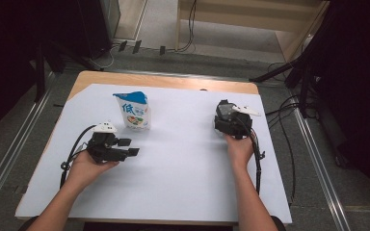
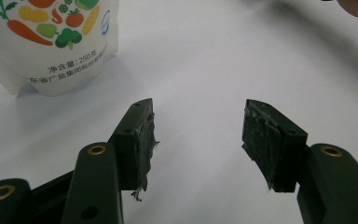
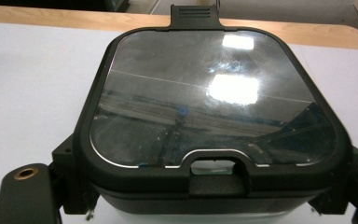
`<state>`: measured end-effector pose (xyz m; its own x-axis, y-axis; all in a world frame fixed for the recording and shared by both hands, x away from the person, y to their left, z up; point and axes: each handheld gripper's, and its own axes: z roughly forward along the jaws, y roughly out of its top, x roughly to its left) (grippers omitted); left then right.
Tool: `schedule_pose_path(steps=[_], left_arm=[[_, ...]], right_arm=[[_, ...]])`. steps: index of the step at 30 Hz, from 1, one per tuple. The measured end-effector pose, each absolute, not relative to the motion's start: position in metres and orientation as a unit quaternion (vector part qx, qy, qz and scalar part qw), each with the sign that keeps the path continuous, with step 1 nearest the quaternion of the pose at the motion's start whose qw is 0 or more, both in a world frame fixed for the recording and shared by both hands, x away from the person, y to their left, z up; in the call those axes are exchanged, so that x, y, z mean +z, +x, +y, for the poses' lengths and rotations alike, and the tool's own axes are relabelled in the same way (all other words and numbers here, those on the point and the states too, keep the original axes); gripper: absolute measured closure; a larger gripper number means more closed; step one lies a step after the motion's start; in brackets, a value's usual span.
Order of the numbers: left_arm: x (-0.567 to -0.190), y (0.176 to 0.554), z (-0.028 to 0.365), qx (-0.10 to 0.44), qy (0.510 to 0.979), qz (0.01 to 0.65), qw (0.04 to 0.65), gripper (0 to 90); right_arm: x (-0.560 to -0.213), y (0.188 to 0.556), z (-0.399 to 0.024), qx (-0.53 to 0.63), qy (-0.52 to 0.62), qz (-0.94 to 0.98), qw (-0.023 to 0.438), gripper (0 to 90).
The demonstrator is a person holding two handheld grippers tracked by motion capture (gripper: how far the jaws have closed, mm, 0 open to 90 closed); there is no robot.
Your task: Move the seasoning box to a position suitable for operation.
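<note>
Starting at the left of the high view, the left tongs rest low over the white sheet covering the wooden desk, pointing across toward the middle, jaws standing apart with nothing between them. In the left gripper view the worn black pads frame bare white surface and touch nothing.

Just beyond and slightly ahead of them stands the white-and-blue stand-up pouch printed with vegetables, upright, top crimped, its long axis vertical. From the left tongs it lies up and to the left in their own view, near but apart, so this hand is plainly the nearer one to it.

Moving right, across a wide stretch of sheet, the right tongs sit at the far right side, well away from the pouch. The right gripper view looks down on a black square container with a glossy dark lid and a latch tab, close in between the jaws. The jaws stand wide at its two sides, apparently gripping its body, though I judge that rather than see pad contact clearly.
</note>
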<state>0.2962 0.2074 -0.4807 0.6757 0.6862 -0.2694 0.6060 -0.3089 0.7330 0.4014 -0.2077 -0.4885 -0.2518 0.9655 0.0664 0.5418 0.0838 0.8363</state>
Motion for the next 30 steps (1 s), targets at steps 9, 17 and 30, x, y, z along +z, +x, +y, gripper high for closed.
schedule_pose_path(steps=[9, 17, 30], left_arm=[[-0.477, 0.301, 0.204, 0.041, 0.81, 0.398, 0.429, 45.1], [-0.477, 0.305, 0.196, 0.039, 0.814, 0.39, 0.43, 45.2], [-0.477, 0.309, 0.192, 0.036, 0.812, 0.386, 0.437, 46.1]], right_arm=[[-0.476, 0.383, -0.203, 0.41, 0.532, 0.693, 0.261, 16.6], [-0.467, 0.358, -0.191, 0.417, 0.508, 0.708, 0.257, 16.6], [-0.467, 0.322, -0.162, 0.426, 0.473, 0.733, 0.239, 16.6]])
